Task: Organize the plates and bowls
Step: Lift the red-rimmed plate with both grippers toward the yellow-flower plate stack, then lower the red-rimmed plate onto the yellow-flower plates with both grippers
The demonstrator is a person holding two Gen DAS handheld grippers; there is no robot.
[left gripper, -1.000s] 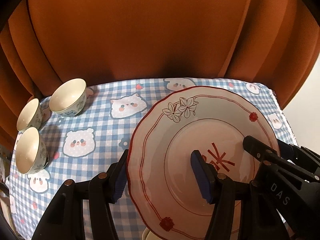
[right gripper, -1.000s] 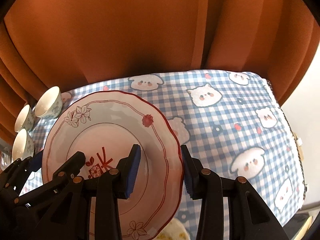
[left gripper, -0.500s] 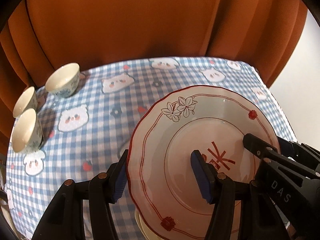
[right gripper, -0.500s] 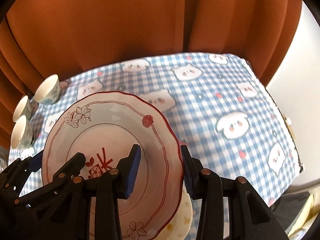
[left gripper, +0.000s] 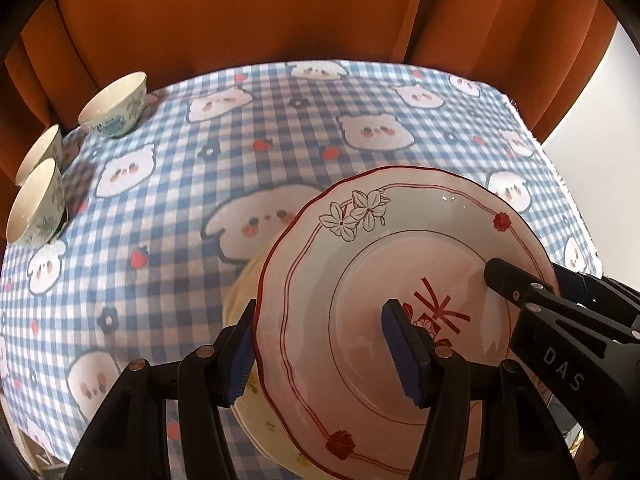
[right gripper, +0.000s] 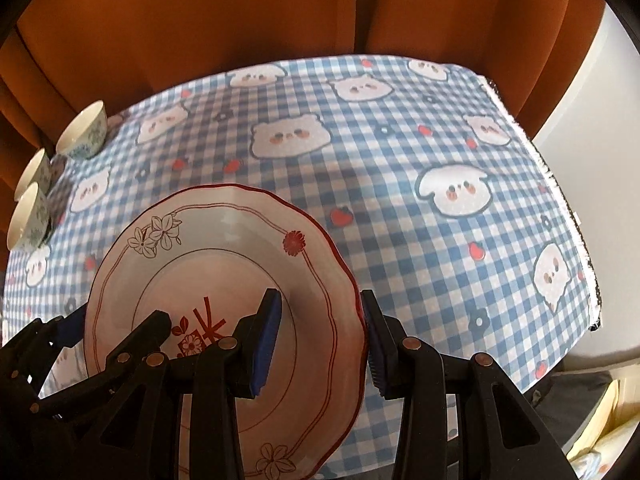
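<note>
Both grippers, left (left gripper: 320,344) and right (right gripper: 320,336), stay clenched on opposite rims of the red-trimmed plate (left gripper: 400,280), which has risen from the checked tablecloth (left gripper: 240,160), uncovering a yellow plate (left gripper: 244,280) beneath at lower centre, likely ready for stacking elsewhere.

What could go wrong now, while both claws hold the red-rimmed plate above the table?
1. The left claw and right claw each pinch only an edge of the red-rimmed plate; uneven pulling could make it slip.
2. A yellow plate lies partly hidden beneath; lowering fast could chip both.
</note>
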